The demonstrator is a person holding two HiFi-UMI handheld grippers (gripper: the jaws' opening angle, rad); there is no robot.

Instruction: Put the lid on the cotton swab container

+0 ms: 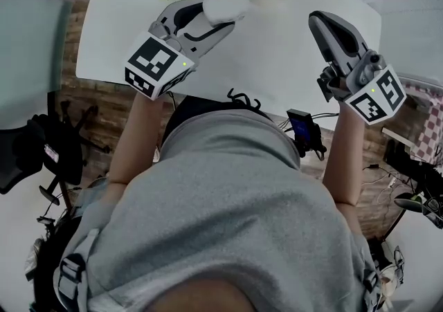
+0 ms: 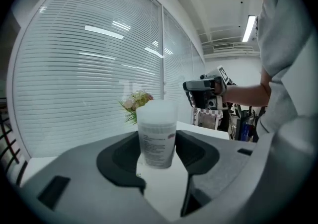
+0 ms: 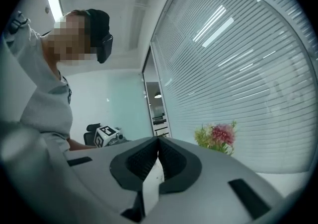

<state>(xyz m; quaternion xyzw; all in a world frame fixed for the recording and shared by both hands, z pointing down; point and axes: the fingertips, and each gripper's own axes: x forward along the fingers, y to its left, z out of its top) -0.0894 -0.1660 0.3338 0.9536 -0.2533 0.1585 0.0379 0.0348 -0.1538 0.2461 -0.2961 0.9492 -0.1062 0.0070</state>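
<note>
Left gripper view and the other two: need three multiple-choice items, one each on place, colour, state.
1. Where is the cotton swab container?
A. between the jaws of the left gripper
B. lying on the floor
C. on a shelf

2. What colour is the table?
A. black
B. white
C. red

3. How do the jaws of the right gripper stand?
A. wide apart
B. shut on a lid
C. together, with nothing between them

Answers:
1 A: the left gripper view shows a jaw against each side of it.
2 B: the head view shows a white top.
3 C: the right gripper view shows the pads meeting.
</note>
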